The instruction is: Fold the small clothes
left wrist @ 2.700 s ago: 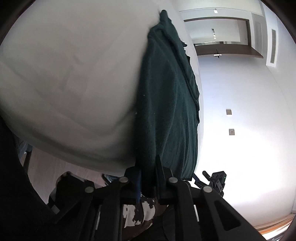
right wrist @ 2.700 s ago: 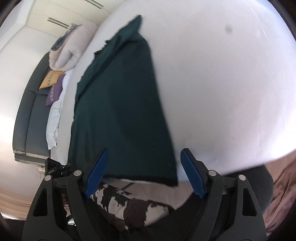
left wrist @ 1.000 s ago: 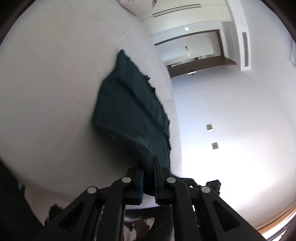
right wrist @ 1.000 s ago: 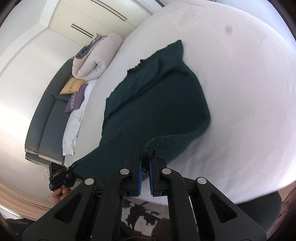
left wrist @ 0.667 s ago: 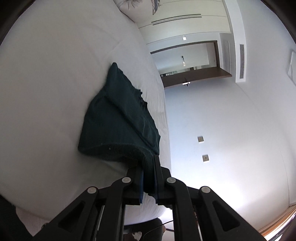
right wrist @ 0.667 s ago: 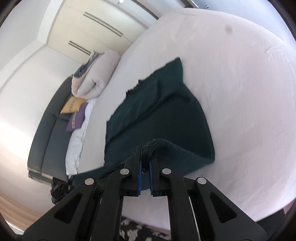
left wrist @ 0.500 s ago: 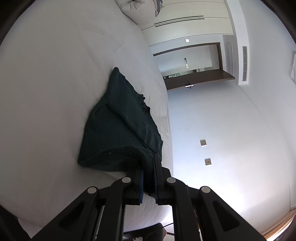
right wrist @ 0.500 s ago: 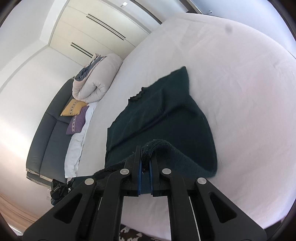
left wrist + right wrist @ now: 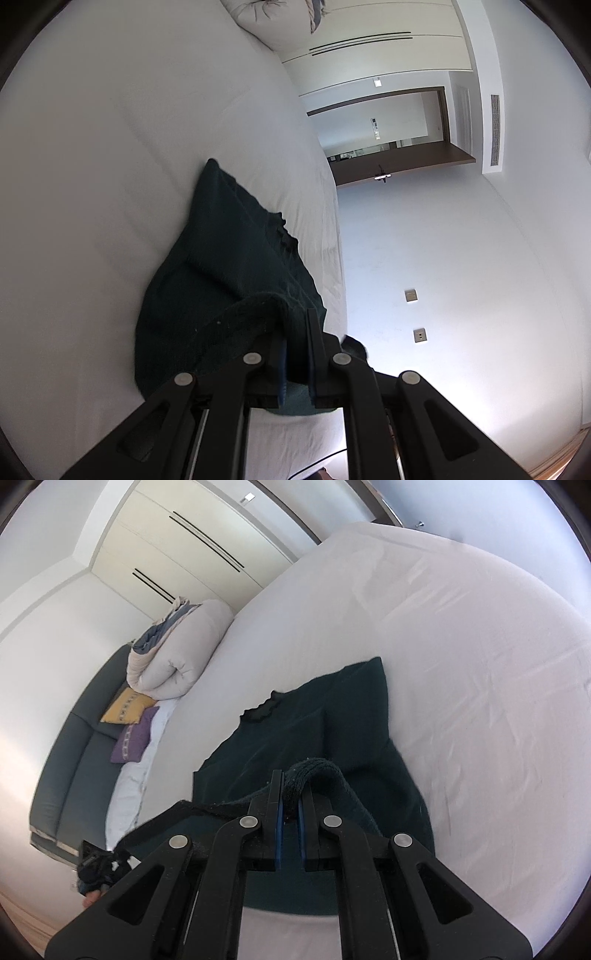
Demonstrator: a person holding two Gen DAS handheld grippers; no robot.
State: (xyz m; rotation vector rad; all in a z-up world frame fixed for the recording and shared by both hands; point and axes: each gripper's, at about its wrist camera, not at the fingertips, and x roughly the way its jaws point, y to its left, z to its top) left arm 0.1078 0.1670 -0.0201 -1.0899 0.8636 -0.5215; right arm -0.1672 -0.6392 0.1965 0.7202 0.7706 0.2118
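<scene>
Left gripper (image 9: 295, 332) clamped on the near hem of the dark green sweater (image 9: 229, 273); right gripper (image 9: 290, 794) pinching the same hem's other corner. Hem lifted off the white bed (image 9: 480, 657), remainder spread ahead on the sheet.

- A bedroom in a home.
- A wide bed (image 9: 461, 635) with a white sheet fills most of the view.
- A rolled duvet (image 9: 177, 653) lies at its head.
- Built-in wardrobes (image 9: 192, 535) cover one wall.
- A grey sofa (image 9: 70, 760) holds two cushions (image 9: 129, 720).
</scene>
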